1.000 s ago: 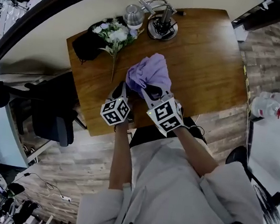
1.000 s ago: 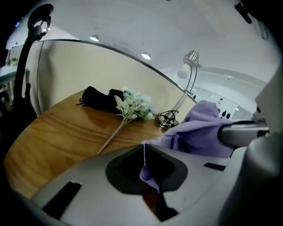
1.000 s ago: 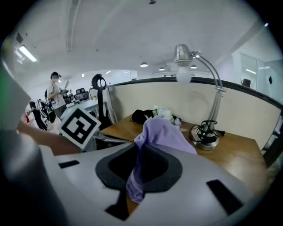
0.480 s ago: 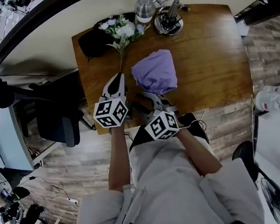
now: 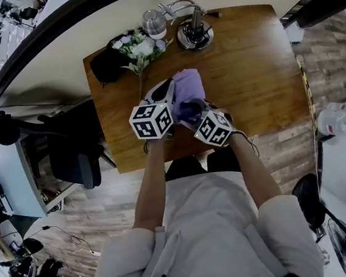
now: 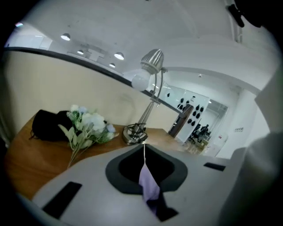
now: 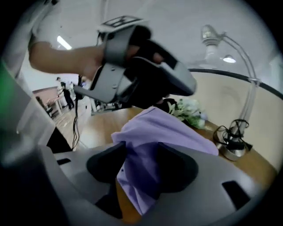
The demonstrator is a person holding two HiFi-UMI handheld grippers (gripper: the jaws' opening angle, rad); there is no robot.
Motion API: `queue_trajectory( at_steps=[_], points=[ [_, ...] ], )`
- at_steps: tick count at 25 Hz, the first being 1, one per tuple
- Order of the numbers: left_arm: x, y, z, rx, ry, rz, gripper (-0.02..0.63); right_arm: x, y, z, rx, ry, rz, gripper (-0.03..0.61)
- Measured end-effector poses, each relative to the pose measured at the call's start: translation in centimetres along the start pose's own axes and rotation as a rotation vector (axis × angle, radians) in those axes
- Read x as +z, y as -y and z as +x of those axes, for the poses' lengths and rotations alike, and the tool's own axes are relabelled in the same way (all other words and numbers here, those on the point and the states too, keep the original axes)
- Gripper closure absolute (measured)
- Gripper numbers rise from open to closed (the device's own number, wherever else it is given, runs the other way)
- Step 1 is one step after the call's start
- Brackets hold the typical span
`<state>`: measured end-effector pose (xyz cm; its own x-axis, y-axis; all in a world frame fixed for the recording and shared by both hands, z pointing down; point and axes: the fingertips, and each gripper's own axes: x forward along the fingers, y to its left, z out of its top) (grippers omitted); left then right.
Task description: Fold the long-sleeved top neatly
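The left gripper [image 6: 144,148] is shut tight on a thin bit of the purple top [image 5: 190,82]. The right gripper [image 7: 140,154], at its 3 o'clock, has just been opening, and its jaws stand apart with cloth between them. The top is bunched up over the table [image 5: 260,82] just past both grippers, with flowers [image 5: 137,45] at its 10 o'clock and a lamp [image 5: 194,35] at its 12 o'clock.
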<state>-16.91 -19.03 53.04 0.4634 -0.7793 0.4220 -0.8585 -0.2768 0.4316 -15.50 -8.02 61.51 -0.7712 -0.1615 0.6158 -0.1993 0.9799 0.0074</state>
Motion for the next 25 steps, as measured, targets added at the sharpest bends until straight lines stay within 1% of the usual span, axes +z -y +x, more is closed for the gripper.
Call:
queue_trajectory(
  at_steps=[2, 4, 5, 6, 7, 8, 10, 11, 13, 14, 15, 16, 17, 20, 22, 25],
  points=[
    [-3.0, -1.9, 1.0, 0.080, -0.047, -0.032, 0.588, -0.8, -1.8, 0.4, 0.044, -0.048, -0.096, 0.352],
    [-6.0, -3.9, 1.5, 0.159, -0.069, -0.009, 0.588, -1.1, -3.0, -0.6, 0.071, -0.052, -0.144, 0.320],
    [-7.1, -4.7, 1.6, 0.189, -0.071, 0.006, 0.588, -1.4, -3.4, -1.4, 0.074, -0.048, -0.161, 0.317],
    [-7.9, -5.3, 1.8, 0.211, -0.070, 0.008, 0.588, -1.9, -3.3, -2.5, 0.054, -0.048, -0.173, 0.324],
    [-8.4, -5.9, 1.9, 0.228, -0.068, -0.001, 0.588, -2.8, -2.7, -3.6, 0.007, -0.057, -0.175, 0.322],
    [-8.5, -6.3, 2.0, 0.241, -0.066, -0.014, 0.588, -3.9, -1.7, -4.7, -0.058, -0.080, -0.170, 0.324],
    [-8.3, -7.0, 2.4, 0.257, -0.067, -0.038, 0.588, -6.6, 0.1, -6.0, -0.177, -0.157, -0.160, 0.334],
    [-8.3, -7.2, 2.6, 0.262, -0.072, -0.047, 0.588, -7.7, 0.6, -6.0, -0.215, -0.193, -0.158, 0.343],
    [-8.3, -7.6, 2.7, 0.271, -0.083, -0.062, 0.588, -8.6, 1.1, -5.1, -0.272, -0.227, -0.152, 0.390],
    [-8.3, -7.7, 2.8, 0.272, -0.087, -0.066, 0.588, -8.7, 1.3, -4.6, -0.301, -0.232, -0.152, 0.429],
    [-8.4, -7.7, 2.9, 0.271, -0.090, -0.069, 0.588, -8.7, 1.5, -4.3, -0.330, -0.237, -0.160, 0.531],
    [-8.5, -7.7, 2.9, 0.270, -0.094, -0.073, 0.588, -8.8, 1.4, -4.2, -0.353, -0.239, -0.171, 0.560],
    [-8.6, -7.8, 3.0, 0.270, -0.098, -0.080, 0.588, -9.0, 1.3, -4.4, -0.367, -0.237, -0.182, 0.563],
    [-9.0, -8.0, 3.0, 0.279, -0.106, -0.107, 0.588, -10.7, 0.5, -5.8, -0.372, -0.231, -0.196, 0.563],
    [-9.6, -8.0, 3.0, 0.290, -0.103, -0.118, 0.589, -12.3, 0.1, -6.0, -0.335, -0.249, -0.165, 0.563],
    [-9.8, -8.1, 2.9, 0.326, -0.081, -0.096, 0.589, -13.3, -0.1, -6.3, -0.256, -0.267, -0.135, 0.558]
  ],
)
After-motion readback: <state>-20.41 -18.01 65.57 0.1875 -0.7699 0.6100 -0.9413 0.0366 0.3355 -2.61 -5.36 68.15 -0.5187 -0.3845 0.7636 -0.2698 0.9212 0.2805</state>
